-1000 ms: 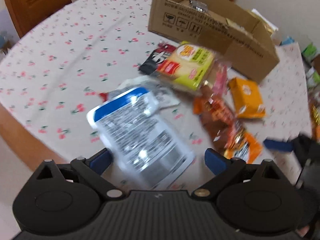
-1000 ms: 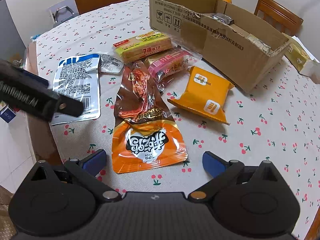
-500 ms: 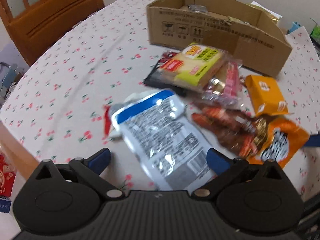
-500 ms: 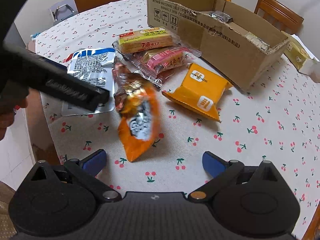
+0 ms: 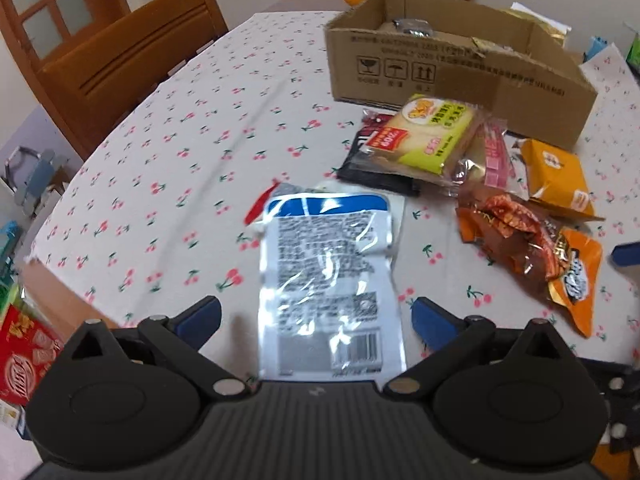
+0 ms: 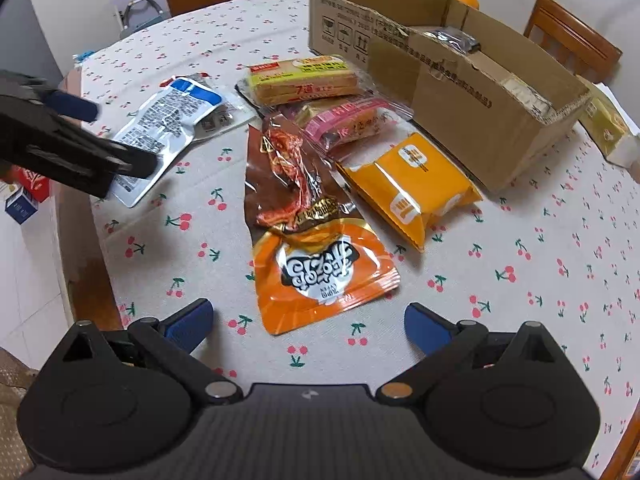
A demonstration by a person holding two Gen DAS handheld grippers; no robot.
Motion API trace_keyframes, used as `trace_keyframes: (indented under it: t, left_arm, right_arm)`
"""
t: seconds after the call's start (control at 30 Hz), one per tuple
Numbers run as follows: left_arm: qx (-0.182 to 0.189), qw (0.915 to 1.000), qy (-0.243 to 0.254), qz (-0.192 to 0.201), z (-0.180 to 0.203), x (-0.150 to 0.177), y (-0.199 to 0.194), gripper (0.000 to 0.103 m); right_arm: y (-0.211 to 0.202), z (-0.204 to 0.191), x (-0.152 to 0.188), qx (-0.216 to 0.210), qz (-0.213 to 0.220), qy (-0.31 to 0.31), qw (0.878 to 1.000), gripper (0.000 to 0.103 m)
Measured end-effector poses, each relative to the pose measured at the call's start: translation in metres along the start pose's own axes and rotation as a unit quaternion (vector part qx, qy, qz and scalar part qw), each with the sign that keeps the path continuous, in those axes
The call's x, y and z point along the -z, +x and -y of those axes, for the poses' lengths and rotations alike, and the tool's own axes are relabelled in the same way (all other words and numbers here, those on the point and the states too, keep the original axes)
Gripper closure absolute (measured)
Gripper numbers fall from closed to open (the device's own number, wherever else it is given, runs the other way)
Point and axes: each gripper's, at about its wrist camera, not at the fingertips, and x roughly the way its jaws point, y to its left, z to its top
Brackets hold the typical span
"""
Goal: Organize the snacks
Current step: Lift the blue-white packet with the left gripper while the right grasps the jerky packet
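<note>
With both tools hanging low over the near edge of the surface (image 6: 520, 240), this looks like the pick-up stage of the sorting job, and nothing has been gripped. The left tool (image 5: 316, 312) is spread wide, its blue fingertips (image 5: 200, 314) standing either side of the silver-and-blue pouch (image 5: 328, 280), which lies flat with its barcode end nearest; whether the pads touch it I cannot tell, but there's daylight on both sides. The right tool (image 6: 308, 316) is just as wide open, empty, and lined up on the orange-and-brown pouch (image 6: 316, 240), whose orange end points straight into the gap between the tips.

My read: each tool has picked its target, and the next move calls for dropping the tips onto the surface and closing on an edge. These are thin, slippery foil packs lying flat, so a pinch at the seam should fare better than a squeeze across the middle.

Further out, just beyond the orange-and-brown pouch, sits the orange packet (image 6: 416, 184), then the pink wrapped snack (image 6: 348, 120) and the yellow-green cake pack (image 6: 304, 78), overlapping each other. Behind them all stands the cardboard box (image 6: 440, 92), open-topped, with a small dark foil pack (image 6: 452, 38) already inside. That box looks the likely destination, and five snacks are outside it, so the job seems early.
</note>
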Motion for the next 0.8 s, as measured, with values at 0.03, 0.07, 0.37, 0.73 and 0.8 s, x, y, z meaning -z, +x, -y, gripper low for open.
trace_keyframes:
  t: [0.03,0.07,0.37,0.73,0.8]
  left_arm:
    - [-0.006,1.0,0.002,0.006,0.003,0.001,0.002,0.001]
    - [-0.007,0.9999,-0.002,0.015,0.003,0.002,0.003,0.002]
    - [0.007,0.9972,-0.071,0.022,0.002,0.0,0.006,0.011]
    - [0.017,0.9961,-0.084,0.02,-0.007,-0.001,0.004,0.027]
    - [0.014,0.996,-0.085,0.021,-0.005,-0.002,0.005,0.027]
  right_arm:
    - [-0.001,0.001,-0.001,-0.001,0.002,-0.001,1.0,0.0]
    - [-0.001,0.002,-0.003,-0.001,0.002,-0.001,1.0,0.0]
    - [-0.01,0.005,-0.014,-0.008,0.032,-0.023,0.999,0.0]
    - [0.003,-0.012,-0.044,-0.052,0.059,-0.112,0.991,0.015]
    - [0.011,-0.012,-0.048,-0.051,0.053,-0.122,0.99,0.016]
